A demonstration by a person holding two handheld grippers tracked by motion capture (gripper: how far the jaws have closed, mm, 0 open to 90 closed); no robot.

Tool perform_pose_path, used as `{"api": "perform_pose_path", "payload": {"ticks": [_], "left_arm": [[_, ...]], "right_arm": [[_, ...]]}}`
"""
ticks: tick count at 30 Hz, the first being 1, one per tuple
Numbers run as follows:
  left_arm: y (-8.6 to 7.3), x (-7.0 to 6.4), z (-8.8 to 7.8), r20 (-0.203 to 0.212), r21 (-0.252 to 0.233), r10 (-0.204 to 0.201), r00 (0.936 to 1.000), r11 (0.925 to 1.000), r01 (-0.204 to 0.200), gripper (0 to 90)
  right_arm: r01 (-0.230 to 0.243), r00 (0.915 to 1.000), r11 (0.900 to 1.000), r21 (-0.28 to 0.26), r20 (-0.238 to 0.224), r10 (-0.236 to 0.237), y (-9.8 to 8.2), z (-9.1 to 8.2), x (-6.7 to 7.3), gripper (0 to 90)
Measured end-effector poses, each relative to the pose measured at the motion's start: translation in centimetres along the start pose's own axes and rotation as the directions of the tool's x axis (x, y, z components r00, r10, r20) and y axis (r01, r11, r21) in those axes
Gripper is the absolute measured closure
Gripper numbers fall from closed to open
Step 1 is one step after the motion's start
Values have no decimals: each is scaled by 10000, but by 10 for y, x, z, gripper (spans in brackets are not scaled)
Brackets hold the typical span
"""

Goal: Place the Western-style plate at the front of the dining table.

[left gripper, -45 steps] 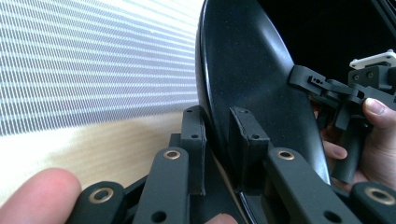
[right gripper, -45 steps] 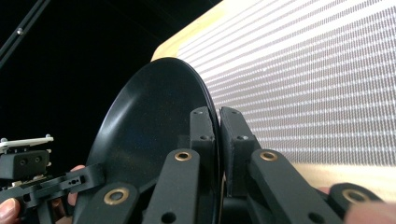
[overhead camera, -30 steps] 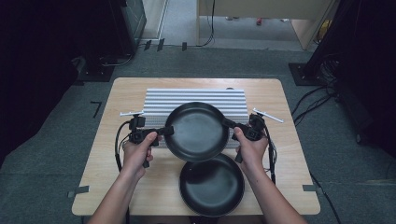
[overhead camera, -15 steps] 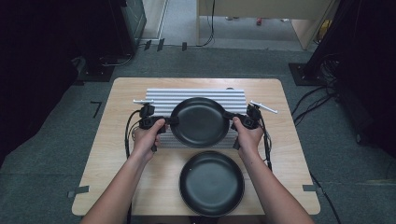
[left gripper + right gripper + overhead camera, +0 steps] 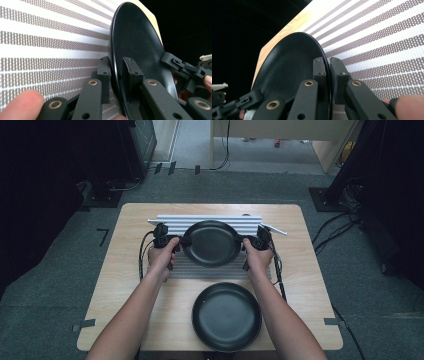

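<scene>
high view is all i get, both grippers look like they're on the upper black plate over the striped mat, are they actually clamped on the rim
Observer: Yes on the left. In the left gripper view, the left gripper has one jaw on each face of the upper black plate, at its rim.
Operator: and the right one
Observer: Same. The right gripper stands with its jaws shut on the rim, one inside the bowl and one beneath.
Operator: is the plate down on the mat yet
Observer: I cannot tell. Both gripper views show the striped mat right behind the plate, but the contact line is hidden.
Operator: other plate in the way
Observer: No. The lower black plate lies apart, nearer the person.
</scene>
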State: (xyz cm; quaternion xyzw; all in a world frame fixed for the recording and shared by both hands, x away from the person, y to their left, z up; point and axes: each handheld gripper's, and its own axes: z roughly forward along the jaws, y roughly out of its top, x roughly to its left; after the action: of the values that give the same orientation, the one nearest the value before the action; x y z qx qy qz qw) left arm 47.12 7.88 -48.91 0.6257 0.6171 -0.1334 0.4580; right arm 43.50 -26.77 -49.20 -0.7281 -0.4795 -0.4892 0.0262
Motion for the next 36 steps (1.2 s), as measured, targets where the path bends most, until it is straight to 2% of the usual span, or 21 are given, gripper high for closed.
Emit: {"api": "perform_pose_path", "payload": {"ticks": [3,6,8,15,24,30,36], "left_arm": [[3,4,5,-162,39,-219,9996,9998,220,779],[5,7,8,-291,76,-224,9993,9997,227,779],[6,9,8,-309,52,-251,9992,9997,253,780],[7,19,8,-337,29,-510,9981,9987,512,777],[5,17,13,-447,-127,-597,9972,9982,592,779],[0,20,18,-339,-181,-771,9964,9969,765,779],[-6,27,21,-416,-26,-858,9954,9963,857,778]], "right_arm": [[-95,9999,9999,61,108,94,1,7,-3,835],[9,9995,9999,123,310,-13,-1,12,-4,835],[187,9989,9998,90,433,-191,-3,15,-3,834],[173,9985,9998,51,513,-175,-6,23,0,832],[325,9972,9989,-329,678,-302,-6,28,-2,825],[680,9939,9968,-431,898,-639,-6,28,-3,822],[959,9898,9952,-206,1075,-932,-9,30,-6,811]]}}
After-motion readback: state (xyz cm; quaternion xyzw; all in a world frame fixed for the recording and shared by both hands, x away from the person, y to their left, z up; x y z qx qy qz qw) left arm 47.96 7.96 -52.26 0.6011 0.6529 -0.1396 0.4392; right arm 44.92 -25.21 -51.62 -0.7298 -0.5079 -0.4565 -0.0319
